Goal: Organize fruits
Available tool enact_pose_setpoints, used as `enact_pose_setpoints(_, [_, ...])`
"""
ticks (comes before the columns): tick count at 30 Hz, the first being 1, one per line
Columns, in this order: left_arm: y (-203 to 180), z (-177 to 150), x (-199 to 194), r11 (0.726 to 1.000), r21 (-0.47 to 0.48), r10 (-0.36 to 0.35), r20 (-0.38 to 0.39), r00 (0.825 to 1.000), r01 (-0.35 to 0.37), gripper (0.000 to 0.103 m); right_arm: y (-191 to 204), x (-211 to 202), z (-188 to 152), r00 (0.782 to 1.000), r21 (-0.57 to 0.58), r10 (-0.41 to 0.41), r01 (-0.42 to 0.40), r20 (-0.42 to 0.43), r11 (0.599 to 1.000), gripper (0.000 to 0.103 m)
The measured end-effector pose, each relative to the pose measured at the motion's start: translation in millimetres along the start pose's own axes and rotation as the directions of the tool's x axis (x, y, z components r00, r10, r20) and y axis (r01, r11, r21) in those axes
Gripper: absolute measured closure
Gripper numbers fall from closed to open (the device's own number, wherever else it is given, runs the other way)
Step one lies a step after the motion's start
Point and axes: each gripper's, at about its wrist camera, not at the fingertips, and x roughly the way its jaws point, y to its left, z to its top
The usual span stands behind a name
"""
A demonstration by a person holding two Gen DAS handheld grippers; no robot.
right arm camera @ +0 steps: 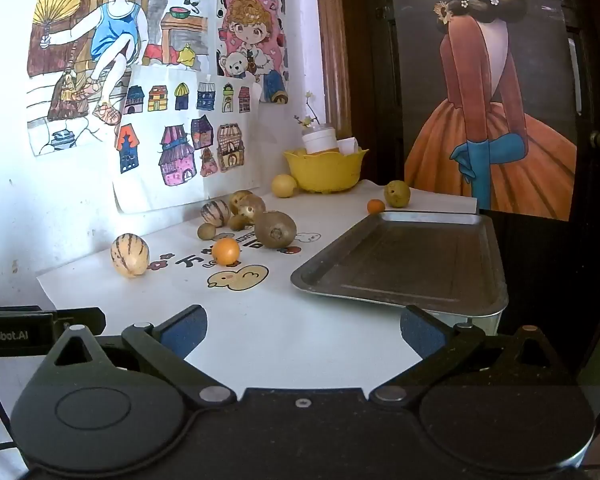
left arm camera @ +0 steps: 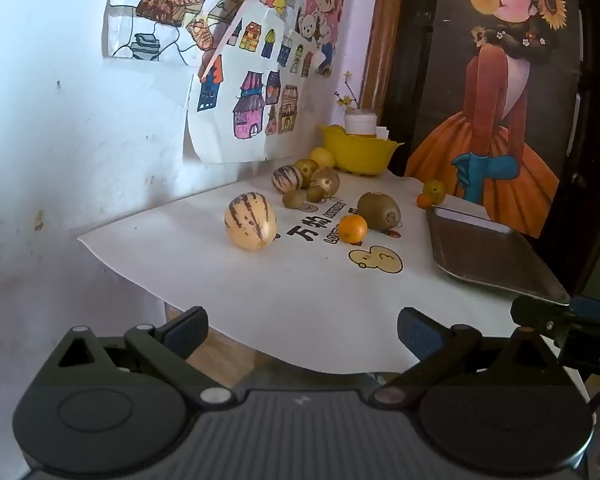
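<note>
White paper covers the table; fruit lies scattered on it, none yet on the metal tray. Both my left claw and right claw stand wide, holding nothing. Risk, as I judge it: the striped melon sits near the paper's edge and could roll off if nudged. Only my right view shows the whole tray; my left view crops it.

both wrist views share table
</note>
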Motion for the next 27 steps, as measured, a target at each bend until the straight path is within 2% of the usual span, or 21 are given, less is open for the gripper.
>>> enact_pose_setpoints(27, [1.4, -5.2, 4.6, 1.0, -0.001, 0.002, -0.01, 1.0, -0.002, 0.0, -0.1, 0.1, -0.8, 1.0, 0.001, 0.001, -0.001, -0.003, 1.0, 0.001])
